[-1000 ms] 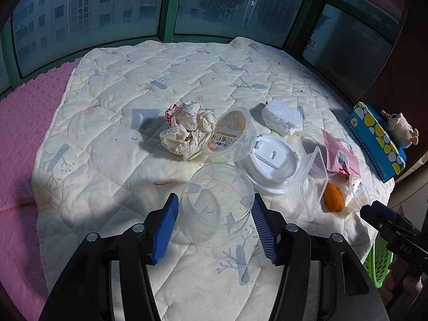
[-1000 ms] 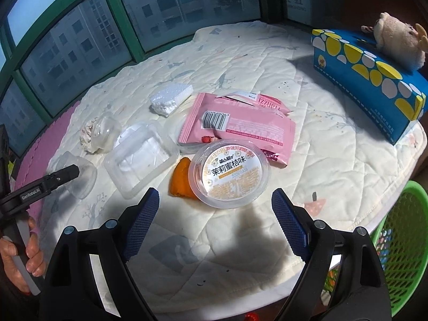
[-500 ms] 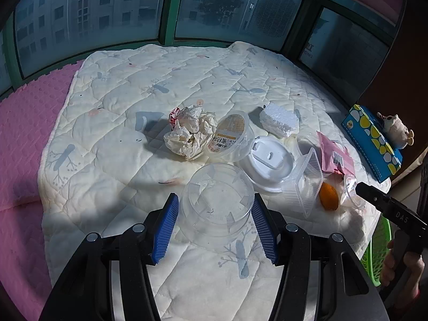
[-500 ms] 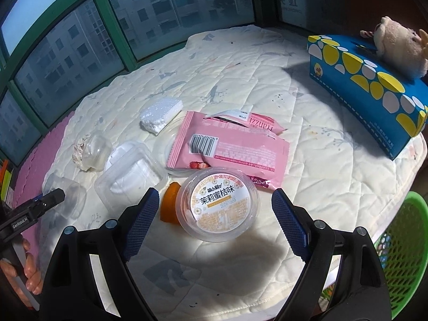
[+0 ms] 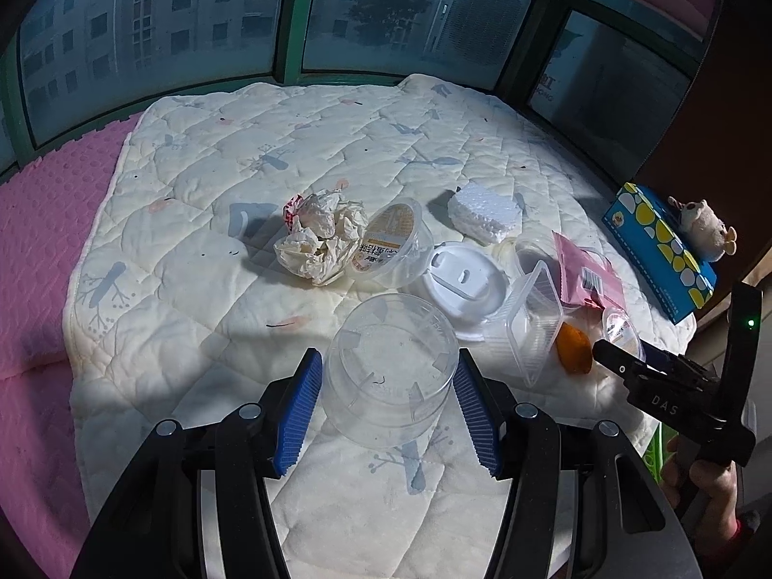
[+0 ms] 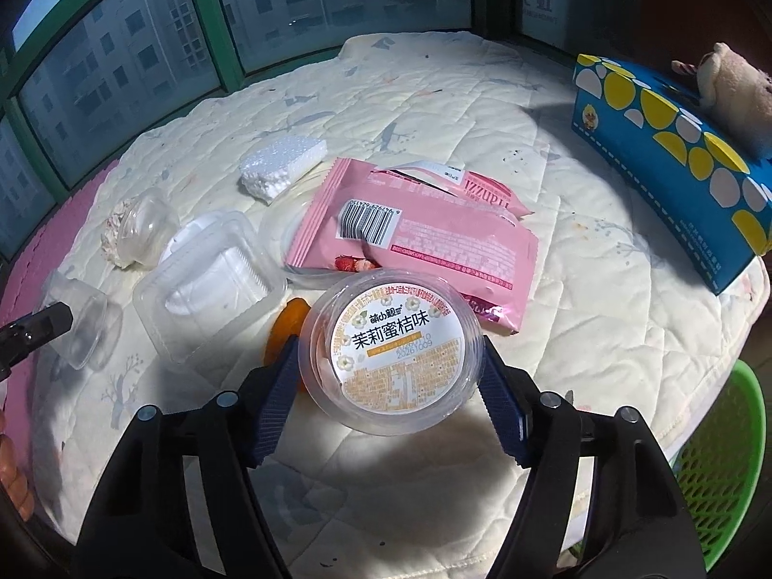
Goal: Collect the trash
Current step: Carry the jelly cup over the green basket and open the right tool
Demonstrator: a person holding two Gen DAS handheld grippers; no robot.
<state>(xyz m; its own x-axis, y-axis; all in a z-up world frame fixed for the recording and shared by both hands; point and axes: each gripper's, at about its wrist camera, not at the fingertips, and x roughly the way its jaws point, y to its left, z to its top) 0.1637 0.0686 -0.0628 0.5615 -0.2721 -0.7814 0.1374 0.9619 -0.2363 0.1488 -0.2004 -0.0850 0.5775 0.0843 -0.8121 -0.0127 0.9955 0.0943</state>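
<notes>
The left gripper (image 5: 388, 403) clasps a clear cup (image 5: 392, 370) between its blue fingers (image 5: 298, 412), low over the quilt (image 5: 202, 251). The right gripper (image 6: 391, 398) has its fingers (image 6: 275, 398) pressed against a labelled tub (image 6: 393, 354), just before the pink wrapper (image 6: 424, 236) and beside an orange piece (image 6: 288, 321).

Both grippers (image 5: 386, 410) (image 6: 388, 395) have black arms, silver screws, ribbed blue pads (image 5: 295, 419); one body reads, seemingly, "DAS".
</notes>
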